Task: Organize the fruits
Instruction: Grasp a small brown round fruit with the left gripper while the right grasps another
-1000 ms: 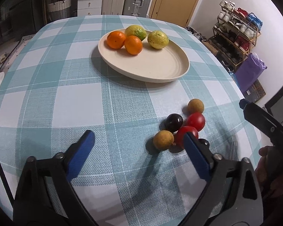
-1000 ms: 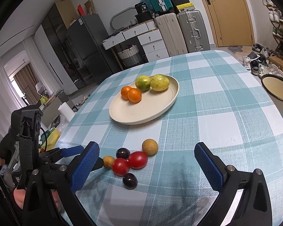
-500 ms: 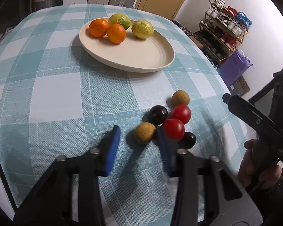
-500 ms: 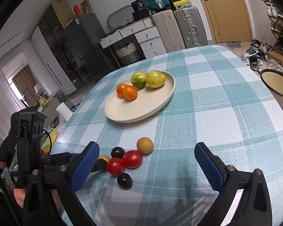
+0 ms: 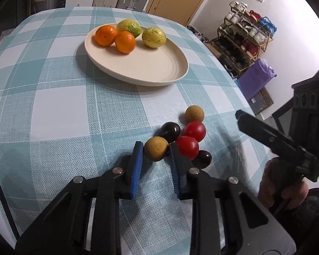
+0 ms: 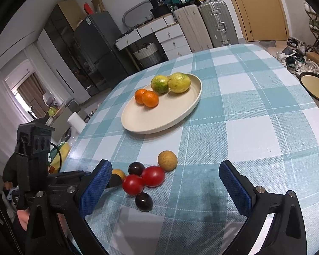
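Note:
A cream plate (image 5: 151,68) (image 6: 138,119) holds two oranges (image 5: 117,37) and two yellow-green fruits (image 5: 153,37). Near the table's front lie small fruits: a second tan ball (image 5: 194,113), two red tomatoes (image 5: 194,130), two dark plums (image 5: 170,130). My left gripper (image 5: 156,148) is shut on a tan round fruit (image 5: 156,148) at the table surface; it shows partly hidden in the right wrist view (image 6: 118,173). My right gripper (image 6: 163,189) is open and empty, above the fruit cluster (image 6: 146,178).
The table has a teal checked cloth (image 5: 53,106). A bowl (image 6: 314,87) stands beyond the right table edge. A shoe rack (image 5: 246,38) and a purple bag (image 5: 257,78) stand on the floor to the right. Suitcases and drawers stand behind the table.
My left gripper has moved forward and its jaws have narrowed from wide open onto the tan fruit. The right gripper has stayed open, shifting slightly.

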{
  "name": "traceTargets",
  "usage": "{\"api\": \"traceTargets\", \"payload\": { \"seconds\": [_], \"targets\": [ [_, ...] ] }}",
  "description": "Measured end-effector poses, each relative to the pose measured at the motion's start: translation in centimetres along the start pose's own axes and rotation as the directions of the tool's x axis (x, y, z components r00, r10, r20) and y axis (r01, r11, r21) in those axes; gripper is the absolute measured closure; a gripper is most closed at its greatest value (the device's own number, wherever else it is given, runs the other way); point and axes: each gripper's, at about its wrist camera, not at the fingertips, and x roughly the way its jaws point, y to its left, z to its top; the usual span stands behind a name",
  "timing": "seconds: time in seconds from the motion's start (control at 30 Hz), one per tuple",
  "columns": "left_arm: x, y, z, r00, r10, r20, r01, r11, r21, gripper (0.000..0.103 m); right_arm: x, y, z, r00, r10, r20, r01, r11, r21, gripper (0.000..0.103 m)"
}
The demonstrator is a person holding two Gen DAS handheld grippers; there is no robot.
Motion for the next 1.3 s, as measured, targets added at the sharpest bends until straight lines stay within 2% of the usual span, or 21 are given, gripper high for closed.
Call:
{"api": "traceTargets", "payload": {
  "seconds": [0.37, 0.43, 0.5, 0.63, 0.7, 0.8, 0.87, 1.0, 1.1, 1.3],
  "targets": [
    [-0.4, 1.7, 0.2, 1.0, -0.014, 0.01, 0.014, 1.0, -0.027, 0.081, 2.1, -0.7, 0.3, 0.999, -0.001, -0.044, 0.002, 0.999, 0.041, 0.002],
    [-0.3, 1.9, 0.3, 1.0, -0.016, 0.009, 0.017, 0.999, -0.03, 0.081, 2.5, -0.6, 0.4, 0.999, 0.005, -0.051, -0.003, 0.999, 0.041, 0.006],
    [-0.4, 2.0, 0.4, 1.0, -0.017, 0.01, 0.018, 0.999, -0.032, 0.081, 3.1, -0.6, 0.6, 0.998, 0.015, -0.061, -0.012, 0.999, 0.047, 0.018],
    [-0.5, 2.1, 0.8, 1.0, -0.015, 0.014, 0.015, 0.999, -0.036, 0.081, 4.3, -0.5, 0.9, 0.996, 0.025, -0.09, -0.02, 0.998, 0.059, 0.026],
    [-0.6, 2.3, 0.9, 1.0, -0.015, 0.015, 0.015, 0.999, -0.039, 0.081, 4.7, -0.3, 0.9, 0.994, 0.035, -0.102, -0.03, 0.998, 0.052, 0.039],
    [-0.5, 2.5, 1.1, 1.0, -0.015, 0.015, 0.016, 0.999, -0.046, 0.081, 5.3, 0.1, 0.9, 0.993, 0.028, -0.118, -0.024, 0.999, 0.035, 0.051],
    [-0.4, 2.6, 1.3, 1.0, -0.017, 0.012, 0.017, 0.999, -0.05, 0.081, 5.5, 0.1, 1.0, 0.992, 0.029, -0.123, -0.025, 0.999, 0.036, 0.054],
    [-0.3, 2.8, 1.9, 1.0, -0.014, 0.012, 0.015, 0.999, -0.053, 0.081, 6.1, -0.4, 0.9, 0.989, 0.022, -0.15, -0.014, 0.999, 0.052, 0.074],
    [-0.5, 2.9, 2.4, 1.0, -0.013, 0.022, 0.014, 0.998, -0.057, 0.081, 6.1, -0.6, 1.0, 0.988, 0.026, -0.154, -0.017, 0.998, 0.059, 0.075],
    [-0.9, 3.3, 4.1, 0.999, -0.005, 0.046, 0.007, 0.998, -0.062, 0.081, 5.0, -0.8, 1.8, 0.994, 0.046, -0.103, -0.04, 0.997, 0.066, 0.075]
  ]
}}
